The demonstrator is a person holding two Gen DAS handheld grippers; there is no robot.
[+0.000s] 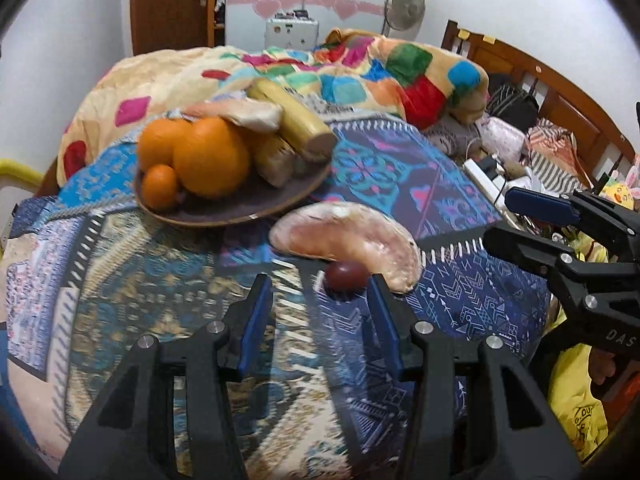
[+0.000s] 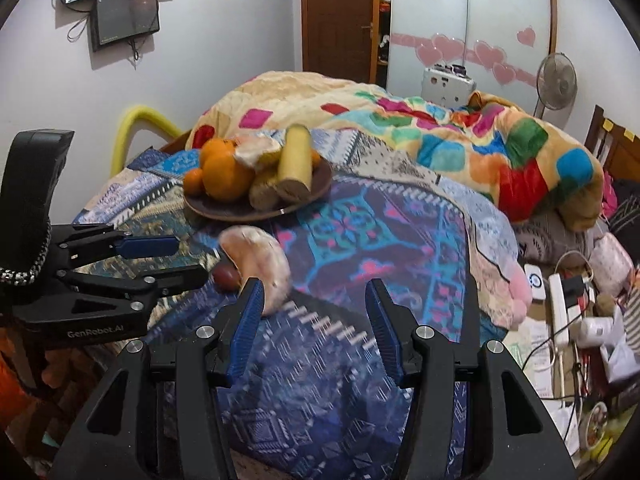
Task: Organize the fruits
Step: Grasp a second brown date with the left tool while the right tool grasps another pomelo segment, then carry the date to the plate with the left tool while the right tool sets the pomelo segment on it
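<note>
We hold our left claw (image 1: 320, 300) spread just before the dark red fruit (image 1: 345, 275) on the bed (image 1: 400, 184); our right claw (image 2: 316, 304) is spread too, holding nothing.

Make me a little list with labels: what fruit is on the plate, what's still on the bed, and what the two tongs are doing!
plate: brown, on the patterned bedspread
on the plate: three oranges, sugarcane-like pieces, a pinkish wedge
off the plate: pomelo-like wedge and small dark red fruit, side by side
left tongs: open, empty, right beside the red fruit
right tongs: open, empty, above the bedspread
</note>
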